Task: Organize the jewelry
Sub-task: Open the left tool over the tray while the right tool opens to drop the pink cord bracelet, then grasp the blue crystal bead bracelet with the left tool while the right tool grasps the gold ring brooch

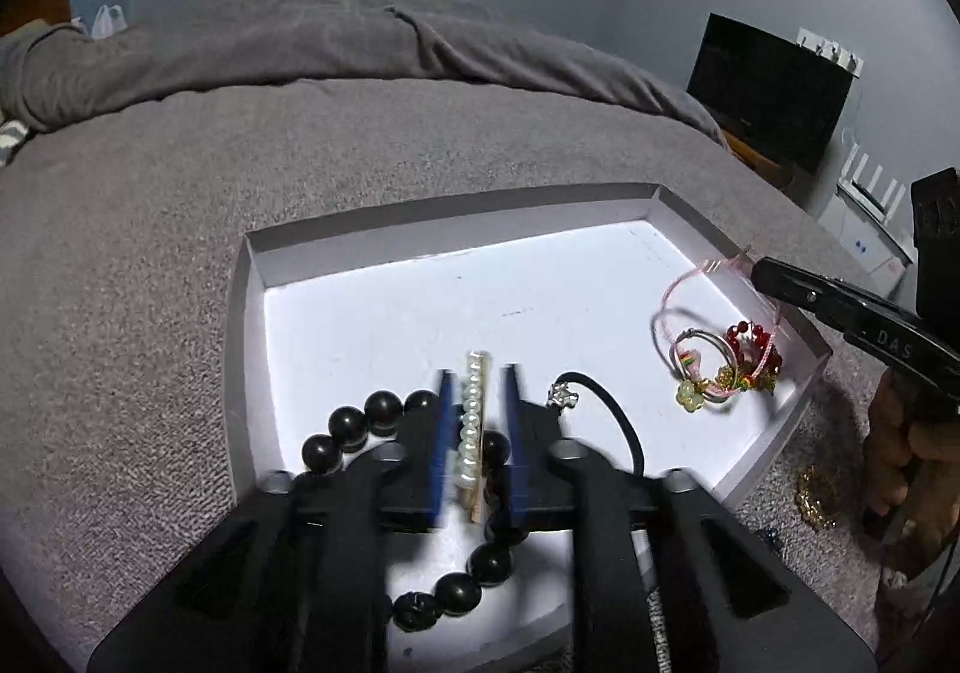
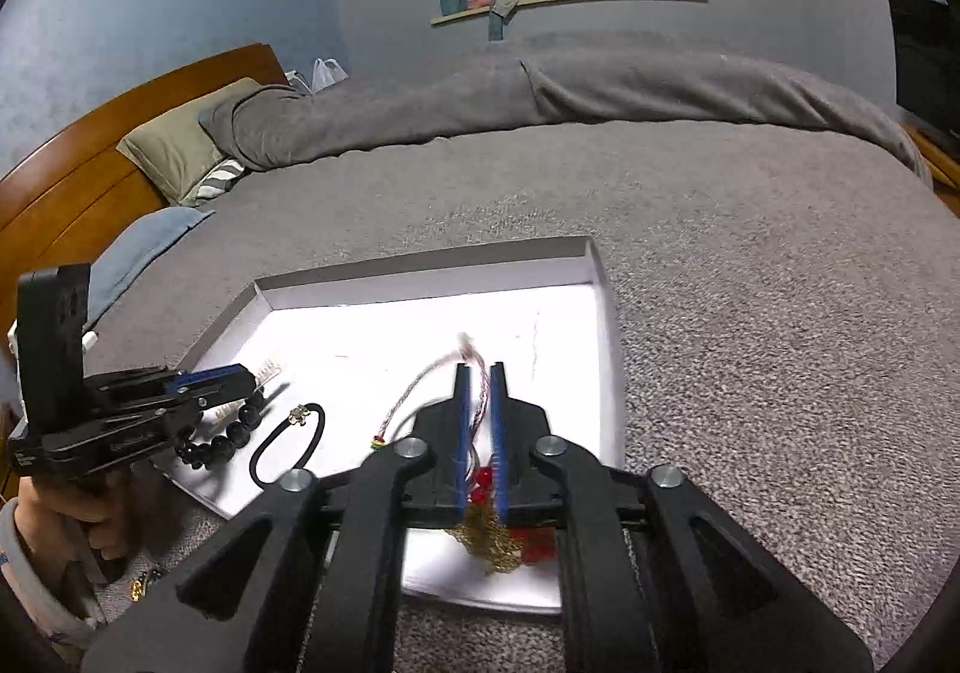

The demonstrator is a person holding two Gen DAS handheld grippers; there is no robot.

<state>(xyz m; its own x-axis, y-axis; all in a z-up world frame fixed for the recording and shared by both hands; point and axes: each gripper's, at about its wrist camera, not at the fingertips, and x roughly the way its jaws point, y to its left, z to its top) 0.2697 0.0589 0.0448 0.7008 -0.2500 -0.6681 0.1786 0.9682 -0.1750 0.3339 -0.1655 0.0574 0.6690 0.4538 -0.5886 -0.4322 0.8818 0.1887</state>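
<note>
A white shallow tray (image 1: 336,247) (image 2: 588,277) lies on the grey bed. My left gripper (image 1: 477,379) holds its jaws a little apart on either side of a pearl hair clip (image 1: 474,421) over a dark bead bracelet (image 1: 366,415); whether the pads touch the clip is unclear. A black cord with a silver charm (image 1: 606,403) (image 2: 294,433) lies beside it. My right gripper (image 2: 478,367) is nearly shut on a pink string (image 2: 420,379) (image 1: 672,301) tied to a bundle of rings, red beads and gold chain (image 1: 726,367) (image 2: 498,529) resting in the tray.
Gold jewelry (image 1: 816,499) lies on the blanket right of the tray, and small pieces (image 2: 144,583) lie near the person's left hand. Pillows (image 2: 180,150) and a wooden headboard (image 2: 90,144) are at the left. A black TV (image 1: 768,90) stands at the right.
</note>
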